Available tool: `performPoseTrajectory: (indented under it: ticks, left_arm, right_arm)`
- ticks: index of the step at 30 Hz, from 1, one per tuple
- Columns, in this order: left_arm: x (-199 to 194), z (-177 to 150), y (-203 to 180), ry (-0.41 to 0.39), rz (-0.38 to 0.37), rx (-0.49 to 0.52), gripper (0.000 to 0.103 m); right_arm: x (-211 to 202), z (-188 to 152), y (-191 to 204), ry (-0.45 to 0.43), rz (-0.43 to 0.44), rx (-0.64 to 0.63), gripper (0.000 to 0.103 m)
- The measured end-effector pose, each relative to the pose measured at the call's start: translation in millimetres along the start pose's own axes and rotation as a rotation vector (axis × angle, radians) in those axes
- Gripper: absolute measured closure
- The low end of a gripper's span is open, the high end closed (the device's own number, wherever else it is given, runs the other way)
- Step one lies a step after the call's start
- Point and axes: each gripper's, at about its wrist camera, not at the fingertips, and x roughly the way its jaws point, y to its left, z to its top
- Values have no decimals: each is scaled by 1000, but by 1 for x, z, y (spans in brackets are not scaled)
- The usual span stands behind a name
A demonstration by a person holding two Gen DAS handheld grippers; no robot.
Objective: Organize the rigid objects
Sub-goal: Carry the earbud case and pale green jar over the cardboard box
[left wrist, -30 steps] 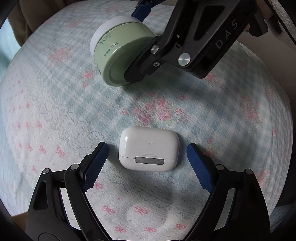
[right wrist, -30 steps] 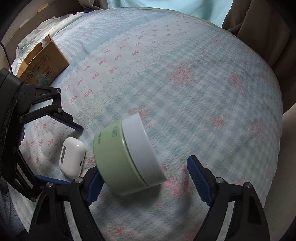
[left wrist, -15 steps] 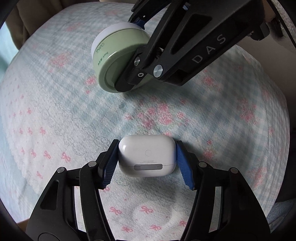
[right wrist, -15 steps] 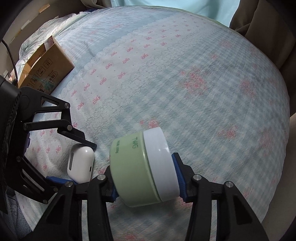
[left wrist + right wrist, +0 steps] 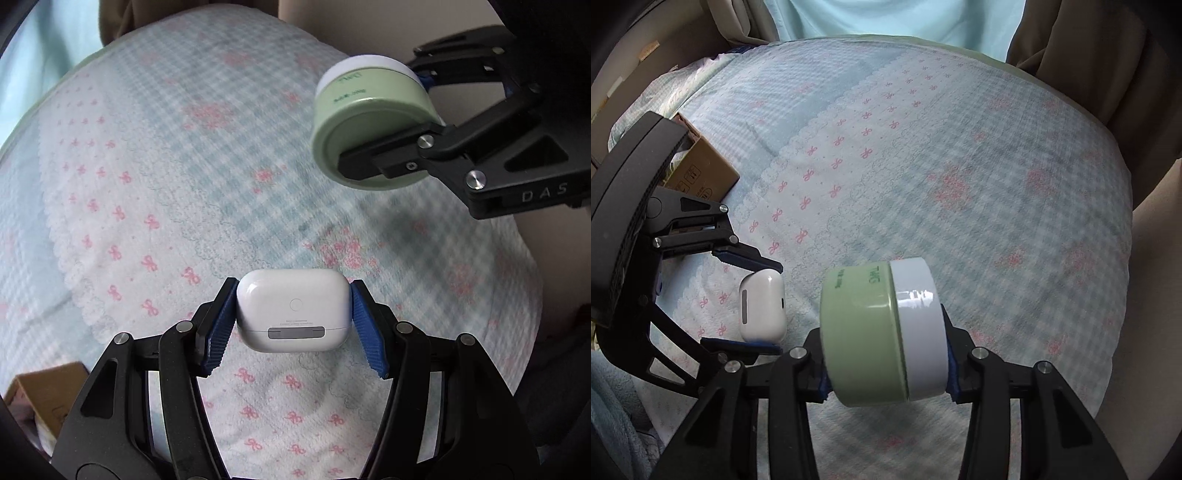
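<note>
A white earbud case (image 5: 293, 314) hangs above the bedspread, hinge side toward the camera, with my left gripper (image 5: 293, 295) shut on its two short ends. In the right wrist view the same case (image 5: 761, 306) shows at lower left, between the blue pads. A pale green jar with a white lid (image 5: 879, 332) lies on its side in my right gripper (image 5: 886, 369), whose jaws are closing tight, one pad on the base and one on the lid. The left wrist view has that jar (image 5: 369, 110) held up at the upper right, clear of the cover.
A quilted bedspread (image 5: 923, 166) with pink bows and blue checks fills both views. An open cardboard box (image 5: 705, 177) sits on it at the left, behind the left gripper. Brown curtains (image 5: 1108, 55) and a pale blue cloth hang beyond the far edge.
Both grippers were open around their objects on the cover, then closed. The left has lifted the earbud case and the right the jar; both now hang above the bedspread.
</note>
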Motion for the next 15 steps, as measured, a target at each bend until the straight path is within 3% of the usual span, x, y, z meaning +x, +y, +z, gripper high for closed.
performPoseTrajectory:
  ticks: [7,15]
  left_arm:
    - [-102,-6,6,-113,25,-133,46]
    - [-210,-42,28,-179,73,-325,46]
  right_arm:
    - [-78,22,33,-26,-55,56,62]
    - [-149,58,94,-17,-23,108,63]
